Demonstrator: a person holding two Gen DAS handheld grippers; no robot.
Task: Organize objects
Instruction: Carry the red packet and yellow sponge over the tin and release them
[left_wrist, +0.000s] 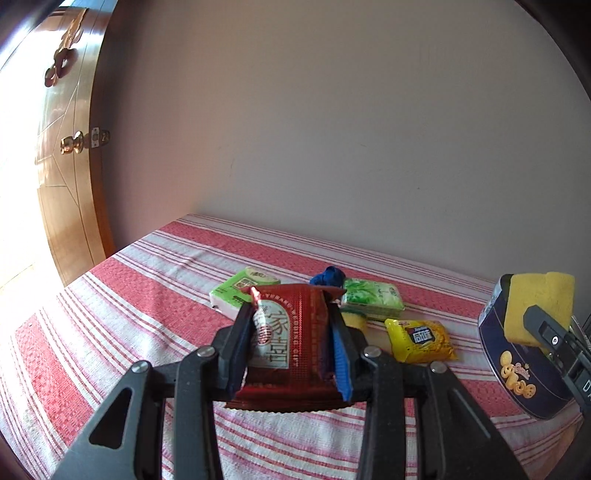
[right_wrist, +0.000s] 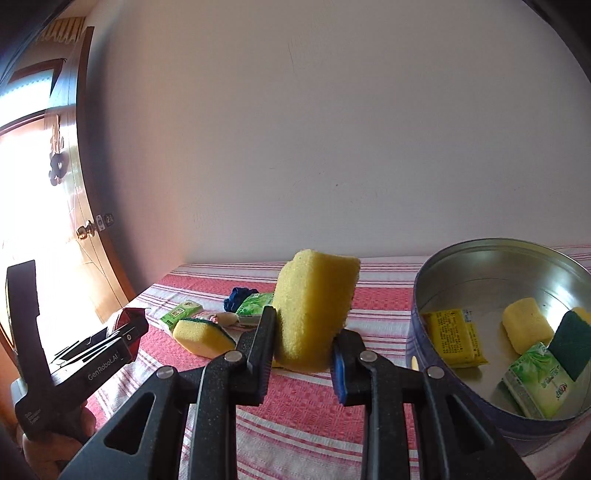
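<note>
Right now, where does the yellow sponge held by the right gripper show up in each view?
Left wrist view: the yellow sponge sits at the far right edge, pinched in the right gripper, in front of the blue tin.
Right wrist view: the same sponge stands at centre, squeezed between the fingers.
Shared landmark: the door knob at left.

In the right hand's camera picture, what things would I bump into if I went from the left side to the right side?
Left tool with a red packet → sponge lying on the cloth → big yellow sponge squeezed in the right tool → round tin with packets and sponges inside.
</note>
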